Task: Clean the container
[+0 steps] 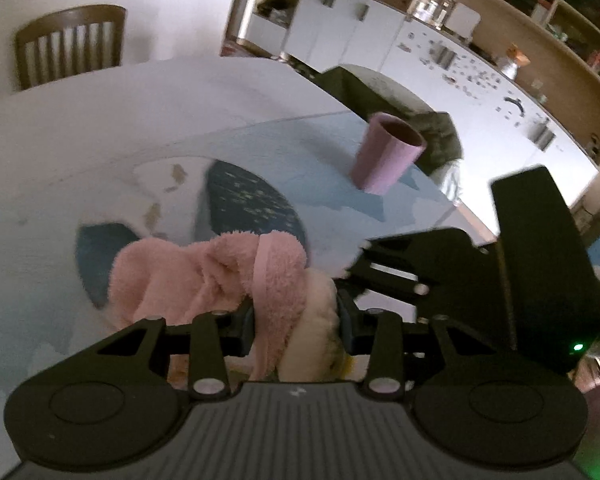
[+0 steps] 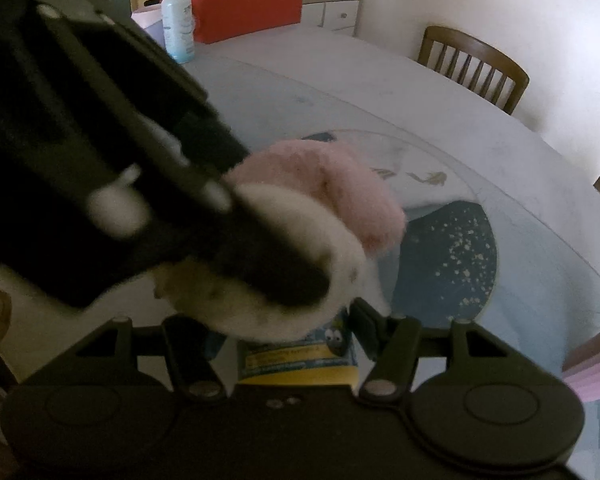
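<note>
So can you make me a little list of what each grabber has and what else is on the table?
left gripper: shut on the fluffy pink cloth
right gripper: around a container with a blue and yellow label
cloth position: bunched over the container's top
table: pale cover with a blue pattern
pink cup: upright, standing apart, untouched
white bottle: upright at the far edge, beside a red box
chair: wooden, behind the table
</note>
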Demonstrator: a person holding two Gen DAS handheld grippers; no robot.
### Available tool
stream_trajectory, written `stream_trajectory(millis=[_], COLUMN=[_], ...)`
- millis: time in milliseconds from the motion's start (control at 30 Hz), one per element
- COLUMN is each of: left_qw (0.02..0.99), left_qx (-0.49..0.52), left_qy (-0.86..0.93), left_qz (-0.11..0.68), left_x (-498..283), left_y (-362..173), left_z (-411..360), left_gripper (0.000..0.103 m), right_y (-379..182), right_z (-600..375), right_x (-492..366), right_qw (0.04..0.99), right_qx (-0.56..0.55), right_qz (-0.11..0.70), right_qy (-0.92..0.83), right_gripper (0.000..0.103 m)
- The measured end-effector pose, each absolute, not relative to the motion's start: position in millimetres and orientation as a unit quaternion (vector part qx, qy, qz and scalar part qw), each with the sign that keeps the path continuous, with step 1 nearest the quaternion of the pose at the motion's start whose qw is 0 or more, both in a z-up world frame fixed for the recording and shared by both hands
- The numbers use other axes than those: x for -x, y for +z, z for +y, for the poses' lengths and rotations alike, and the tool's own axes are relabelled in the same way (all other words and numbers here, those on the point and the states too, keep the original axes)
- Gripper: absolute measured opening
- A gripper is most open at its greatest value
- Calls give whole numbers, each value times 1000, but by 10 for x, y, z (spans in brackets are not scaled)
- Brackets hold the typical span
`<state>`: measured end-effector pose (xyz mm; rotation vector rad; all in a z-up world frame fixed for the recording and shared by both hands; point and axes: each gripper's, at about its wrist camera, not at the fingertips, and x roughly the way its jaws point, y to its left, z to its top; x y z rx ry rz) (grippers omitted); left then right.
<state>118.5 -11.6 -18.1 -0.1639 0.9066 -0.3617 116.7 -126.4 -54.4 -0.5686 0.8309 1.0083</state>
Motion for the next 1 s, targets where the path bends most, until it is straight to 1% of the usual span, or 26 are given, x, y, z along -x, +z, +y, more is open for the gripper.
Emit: stream_trajectory(millis=[333, 433, 633, 767, 833, 967, 1000], left_qw=[892, 889, 882, 886, 889, 890, 888], left_qx=[100, 78, 74, 80, 83, 87, 86], left_qy=[-119, -105, -102, -109, -121, -180, -198], left_qz=[425, 438, 454, 443, 434, 409, 406], left_x=[-1224, -1246, -1233, -1193, -1147, -1036, -1025], left_y=[-238, -312, -466, -382, -305, -88, -52], left_z=[296, 263, 217, 243, 256, 195, 157], left_gripper=[39, 39, 39, 39, 39, 39, 39], right_y=[-517, -455, -406, -478, -505, -546, -553], right_z=[-1323, -1382, -1582, -1629, -1646, -1697, -1708], right_x=[-1250, -1204, -1005, -952, -986, -1088, -1102], right_qw=[762, 765, 770, 778, 785, 786, 784], right_qx=[233, 245, 270, 275, 264, 234, 232], right_qz=[394, 379, 356, 355, 358, 373, 374], right_qy=[459, 460, 456, 439, 430, 434, 439], right_gripper=[63, 63, 65, 66, 63, 61, 62])
